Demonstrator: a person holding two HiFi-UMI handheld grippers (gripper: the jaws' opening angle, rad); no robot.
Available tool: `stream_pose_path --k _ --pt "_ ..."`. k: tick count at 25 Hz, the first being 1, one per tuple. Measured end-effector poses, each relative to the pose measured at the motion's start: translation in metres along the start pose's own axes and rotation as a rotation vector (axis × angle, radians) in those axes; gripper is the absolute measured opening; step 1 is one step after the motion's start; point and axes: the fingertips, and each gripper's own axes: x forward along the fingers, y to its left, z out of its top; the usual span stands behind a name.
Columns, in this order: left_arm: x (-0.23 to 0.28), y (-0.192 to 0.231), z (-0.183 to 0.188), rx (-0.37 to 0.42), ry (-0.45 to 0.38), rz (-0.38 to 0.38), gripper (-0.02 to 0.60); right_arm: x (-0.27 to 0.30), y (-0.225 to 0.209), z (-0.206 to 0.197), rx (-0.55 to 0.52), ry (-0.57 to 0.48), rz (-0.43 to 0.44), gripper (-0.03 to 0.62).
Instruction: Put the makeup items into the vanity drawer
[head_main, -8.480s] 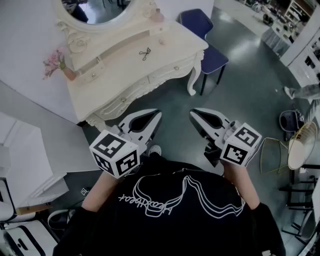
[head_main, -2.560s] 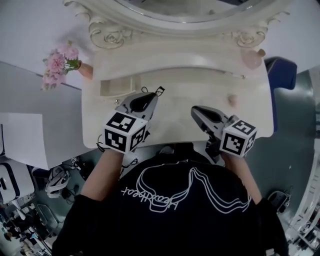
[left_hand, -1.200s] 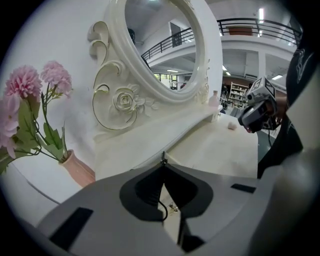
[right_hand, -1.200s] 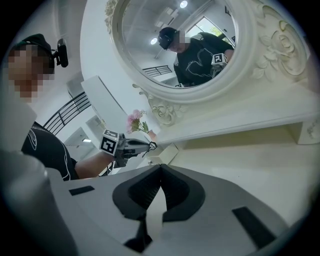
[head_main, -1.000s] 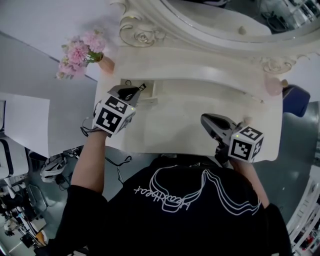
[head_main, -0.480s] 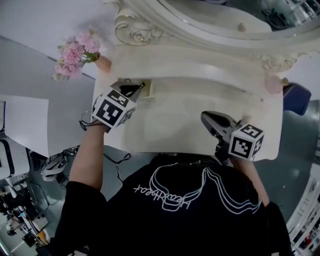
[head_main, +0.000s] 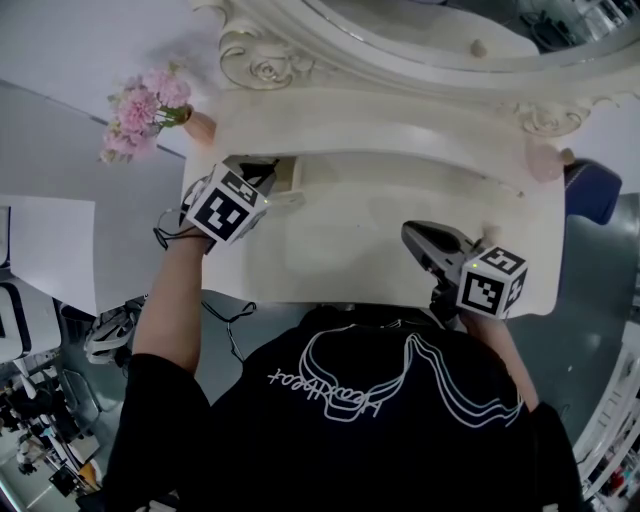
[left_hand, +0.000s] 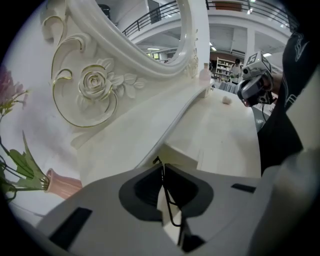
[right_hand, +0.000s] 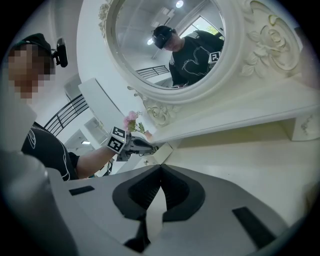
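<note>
A thin black wire eyelash curler (left_hand: 170, 209) sits between the jaws of my left gripper (left_hand: 161, 165), which is shut on it; the jaws have just been opening a little. In the head view the left gripper (head_main: 268, 166) points steeply down over the small open drawer (head_main: 292, 176) at the vanity's back left. The drawer's (left_hand: 186, 159) white front edge shows just past the jaw tips. My right gripper (head_main: 412, 233) is shut and empty, hovering low over the right part of the vanity top (head_main: 340, 240). A small beige puff (head_main: 488, 234) lies beside it.
A pink bottle (head_main: 543, 162) stands at the back right, with a thin stick (head_main: 497, 184) lying near it. Pink flowers in a vase (head_main: 140, 105) stand off the left corner. The oval mirror (head_main: 420, 40) rises behind. A blue chair (head_main: 592, 195) is at the right.
The left gripper has rolled and edged left over the open drawer; the curler's end, which showed past its tips before, is now hidden in the head view. The right gripper has stayed put.
</note>
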Motion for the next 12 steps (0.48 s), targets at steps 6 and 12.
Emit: stream_pose_path --k 6,12 --pt "0.004 -0.006 0.000 0.061 0.004 0.017 0.057 -0.003 0.000 -0.003 0.006 -0.003 -0.005 0.003" --pt "-0.006 -0.009 0.005 0.036 -0.045 0.038 0.087 -0.003 0.004 -0.005 0.004 -0.012 -0.004 0.003"
